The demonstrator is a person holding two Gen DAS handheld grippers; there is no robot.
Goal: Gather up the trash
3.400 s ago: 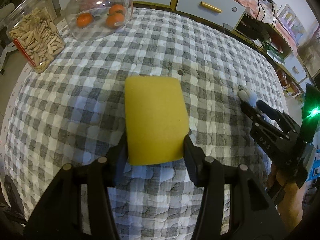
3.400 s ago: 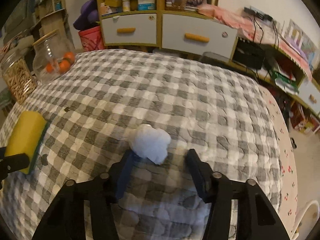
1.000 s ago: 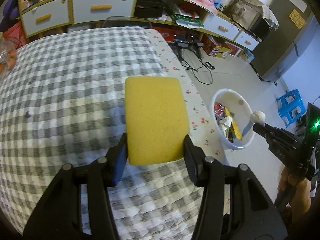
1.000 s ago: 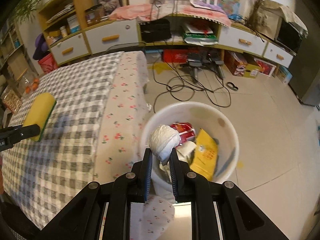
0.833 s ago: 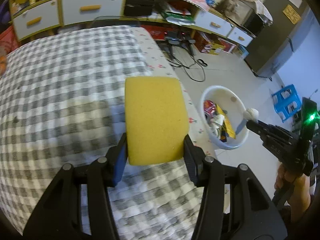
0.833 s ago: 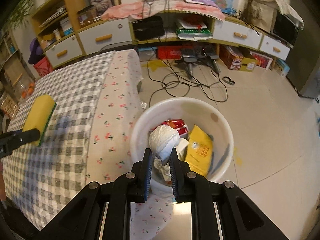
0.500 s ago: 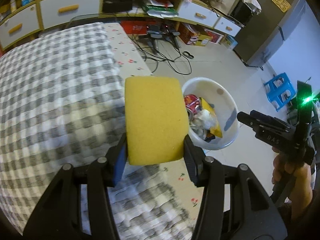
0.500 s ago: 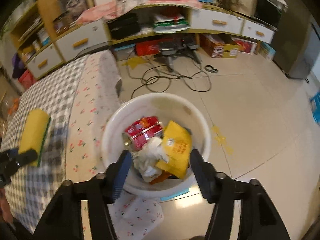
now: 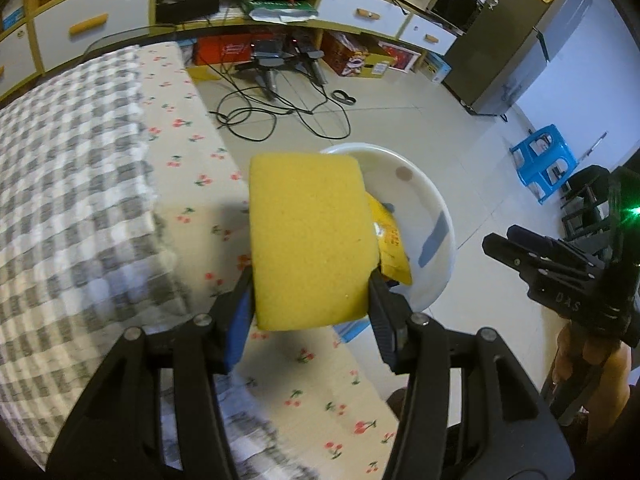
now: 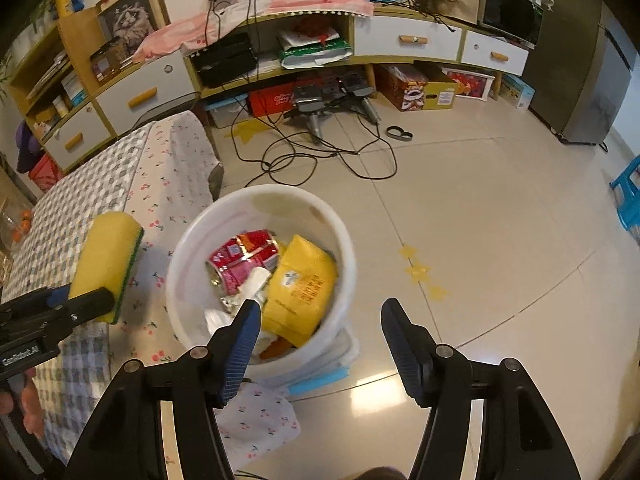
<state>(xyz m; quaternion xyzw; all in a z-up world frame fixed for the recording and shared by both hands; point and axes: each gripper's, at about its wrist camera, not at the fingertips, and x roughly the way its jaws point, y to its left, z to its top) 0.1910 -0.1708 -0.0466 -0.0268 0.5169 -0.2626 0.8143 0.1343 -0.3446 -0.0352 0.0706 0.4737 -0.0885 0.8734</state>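
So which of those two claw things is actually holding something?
The left gripper: its pads clamp a yellow sponge beside the white bin. The right gripper stands open over the bin with nothing between its fingers.

The bin's (image 10: 256,200) mouth lies open from above, though trash (image 10: 298,284) fills it partway. The bed (image 10: 164,176) crowds its left side; bare floor (image 10: 480,216) lies to its right.

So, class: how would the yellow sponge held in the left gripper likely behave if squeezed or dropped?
The yellow sponge is probably soft: the left gripper seems to pinch its sides slightly inward. It sticks out unsupported without drooping, so likely light. Flat-sided, with a green scouring layer, it shouldn't roll.
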